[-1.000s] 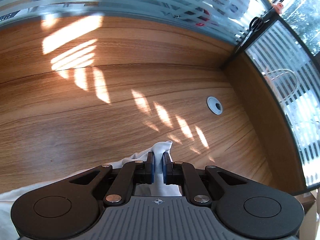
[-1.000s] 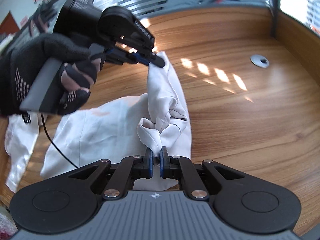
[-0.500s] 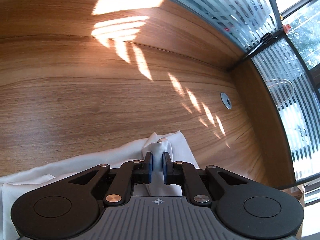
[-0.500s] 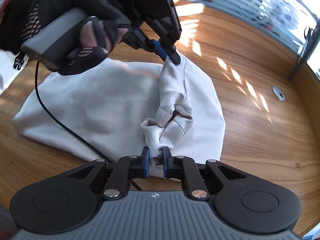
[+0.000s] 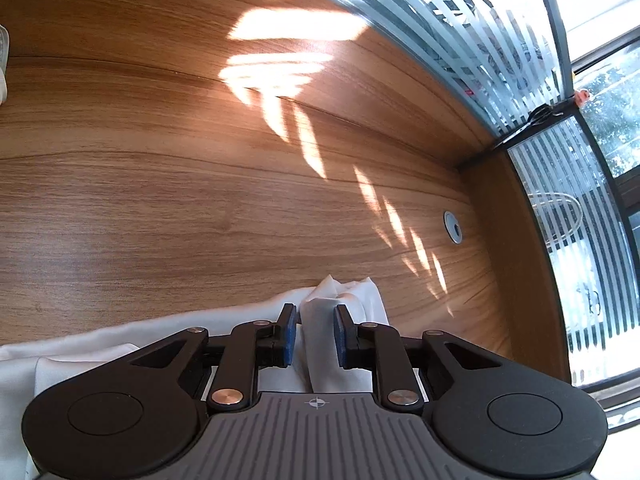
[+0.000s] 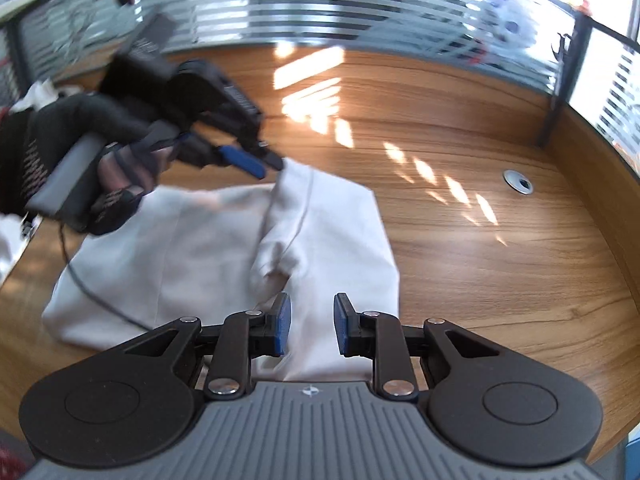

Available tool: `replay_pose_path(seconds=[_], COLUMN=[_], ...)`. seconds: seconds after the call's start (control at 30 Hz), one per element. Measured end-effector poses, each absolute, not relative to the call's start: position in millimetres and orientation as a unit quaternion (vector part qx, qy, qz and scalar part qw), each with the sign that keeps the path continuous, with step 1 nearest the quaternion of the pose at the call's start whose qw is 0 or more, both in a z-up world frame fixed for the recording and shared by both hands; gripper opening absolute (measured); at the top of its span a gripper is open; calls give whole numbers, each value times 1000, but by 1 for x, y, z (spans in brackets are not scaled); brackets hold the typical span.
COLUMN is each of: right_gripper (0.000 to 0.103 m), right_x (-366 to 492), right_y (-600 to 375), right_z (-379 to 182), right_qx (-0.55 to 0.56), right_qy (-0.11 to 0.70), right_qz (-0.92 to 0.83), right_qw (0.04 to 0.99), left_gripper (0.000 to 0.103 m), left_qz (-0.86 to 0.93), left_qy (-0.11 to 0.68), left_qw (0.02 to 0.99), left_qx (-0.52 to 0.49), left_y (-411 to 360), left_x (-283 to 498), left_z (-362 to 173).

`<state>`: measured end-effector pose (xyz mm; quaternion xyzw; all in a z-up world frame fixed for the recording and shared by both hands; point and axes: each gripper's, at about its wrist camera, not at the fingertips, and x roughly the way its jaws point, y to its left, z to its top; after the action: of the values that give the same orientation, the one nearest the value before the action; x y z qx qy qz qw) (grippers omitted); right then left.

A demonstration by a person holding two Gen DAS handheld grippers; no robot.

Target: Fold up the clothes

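A white garment [image 6: 332, 232] lies folded on the wooden table [image 6: 460, 272], with a bunched ridge running down its middle. My right gripper [image 6: 312, 304] hovers over its near edge. Its jaws are opening, the cloth lies flat beneath them and the bunched end sits just left of the left pad. A gloved hand [image 6: 100, 152] holds my left gripper [image 6: 270, 168] at the garment's far corner. In the left wrist view the left gripper [image 5: 315, 312] is also opening; a raised fold of the garment [image 5: 320, 304] stands loose between its blue pads.
A metal cable grommet [image 6: 518, 181] is set in the table to the right of the garment. Striped glass partitions [image 6: 360, 4] close off the table's far and right edges. A black cable [image 6: 92, 292] trails over the garment's left part. More white cloth [image 6: 8, 240] lies at the far left.
Both grippers have parted their jaws and let go of the pinched cloth. The lifted strip has come down onto the garment, and the left gripper has sunk toward the table.
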<state>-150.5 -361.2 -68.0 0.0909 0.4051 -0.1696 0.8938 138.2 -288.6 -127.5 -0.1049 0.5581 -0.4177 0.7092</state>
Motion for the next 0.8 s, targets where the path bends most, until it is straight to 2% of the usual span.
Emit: replay_pose_path(seconds=[0.2,0.4,0.67,0.8], right_gripper=[27,27,27,27], right_x=[-129,-113,-128,-116], right_y=[-379,-370,-400,-437], right_z=[-103,-136,-73,-46], right_qx=[146,130,86,36], right_qy=[408,450,421,416], right_qz=[-155,-98,43,172], right_qw=[888,878,902,892], left_gripper=[21,22,22,23], left_qz=[-406,-378,-312,-249], left_qy=[545,528,466,458], left_qw=[726,755,828,853], left_qx=[-107,-86,-6,-24], left_y=[-271,-244,-215,-211], left_x=[135,118,53,11], left_z=[-102,-75,-28,-23])
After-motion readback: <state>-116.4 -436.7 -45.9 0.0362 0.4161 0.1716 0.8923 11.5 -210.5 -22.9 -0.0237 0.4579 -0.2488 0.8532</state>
